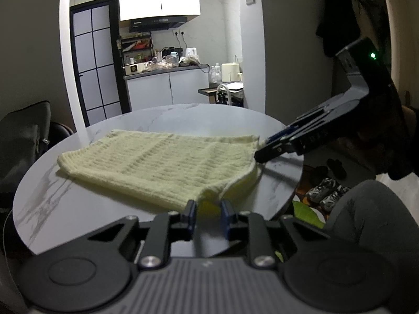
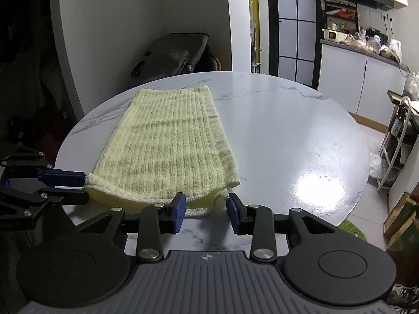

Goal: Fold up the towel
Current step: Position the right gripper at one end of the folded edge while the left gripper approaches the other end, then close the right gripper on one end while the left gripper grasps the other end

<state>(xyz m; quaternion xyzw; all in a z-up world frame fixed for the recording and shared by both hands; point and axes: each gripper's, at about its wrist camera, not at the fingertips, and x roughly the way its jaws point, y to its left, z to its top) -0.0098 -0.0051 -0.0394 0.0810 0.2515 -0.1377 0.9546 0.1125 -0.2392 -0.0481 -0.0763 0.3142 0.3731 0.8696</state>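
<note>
On the desk: a pale yellow ribbed towel [image 1: 157, 162] [image 2: 167, 144] lies flat and folded over, its layered open edge facing the two grippers.
Desk: round with a white marbled top [image 2: 288, 130] [image 1: 78, 209]; the towel covers the part nearest the dark bag [image 2: 172, 52], and the other half is bare and glossy.
Left gripper [image 1: 208, 214]: at one near corner of the towel. Its jaws stand narrow with the yellow corner between the blue pads [image 1: 189, 214]; I cannot tell whether they press on it.
Right gripper [image 2: 205, 209]: at the other near corner. Its jaws stand fairly wide, with the towel's layered edge in the gap. The cloth does not look pinched.
Towel corners: both rest on the desk, neither lifted.
Beside the desk: a person's knee in dark cloth [image 1: 371, 222] and a pair of sneakers [image 1: 324, 191] on the floor.
Background: a cluttered kitchen counter [image 1: 167, 68] under a range hood.
</note>
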